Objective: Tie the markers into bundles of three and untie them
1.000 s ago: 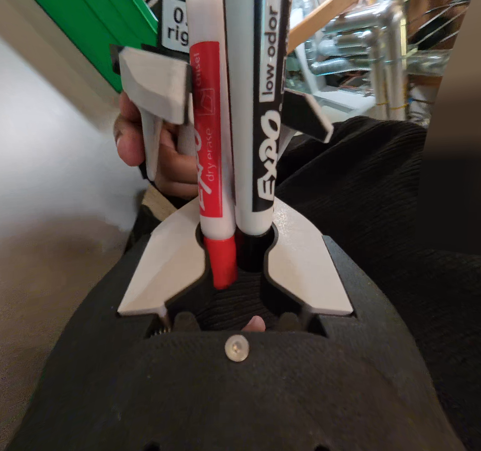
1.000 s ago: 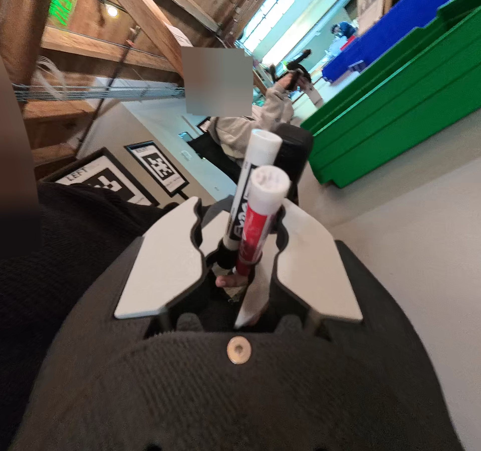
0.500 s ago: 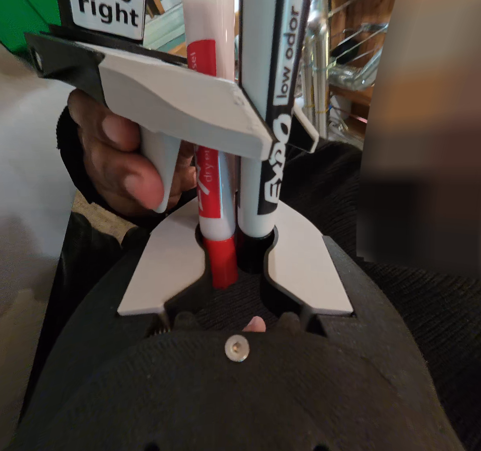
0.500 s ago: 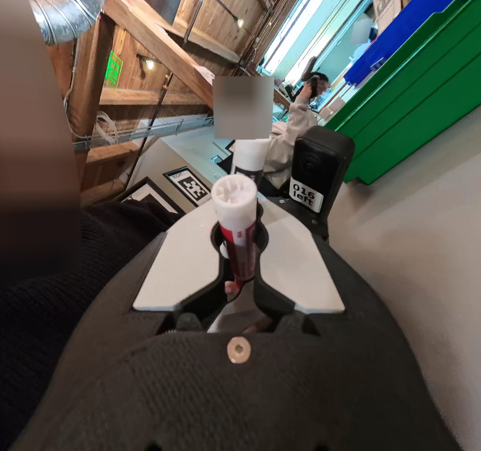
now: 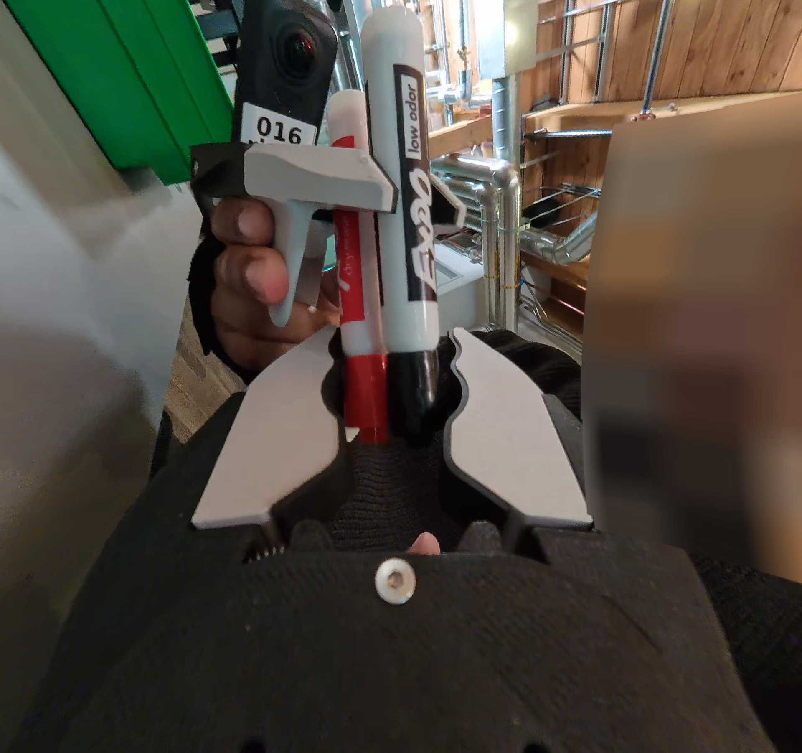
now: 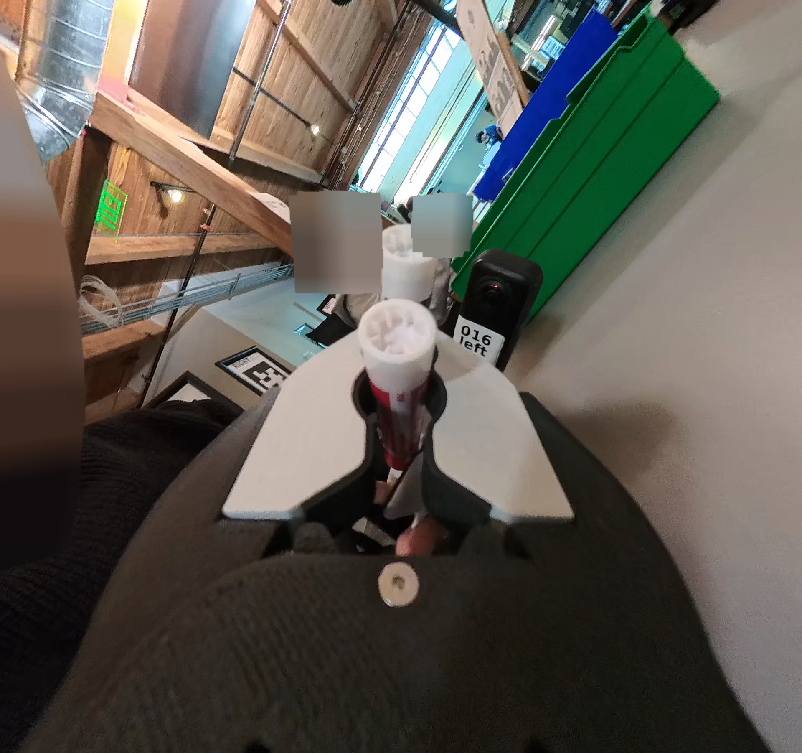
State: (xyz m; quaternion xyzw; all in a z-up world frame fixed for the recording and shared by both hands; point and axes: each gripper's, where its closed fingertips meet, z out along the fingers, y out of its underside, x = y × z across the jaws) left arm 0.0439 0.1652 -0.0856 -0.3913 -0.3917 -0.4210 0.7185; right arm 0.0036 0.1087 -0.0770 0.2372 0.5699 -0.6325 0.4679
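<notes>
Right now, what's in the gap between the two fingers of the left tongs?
The capped ends of a red marker and a black marker, side by side. The left wrist view shows it.

Both markers, one red [image 5: 360, 298] and one black [image 5: 405, 220], have smooth glossy plastic barrels, the gripper fingers [image 5: 277, 437] are matt pale plastic on a rough-textured black body, the sleeve [image 6: 108, 493] is ribbed black knit, and behind stand shiny metal pipes [image 5: 499, 194] and grained wood boards [image 6: 304, 63].
</notes>
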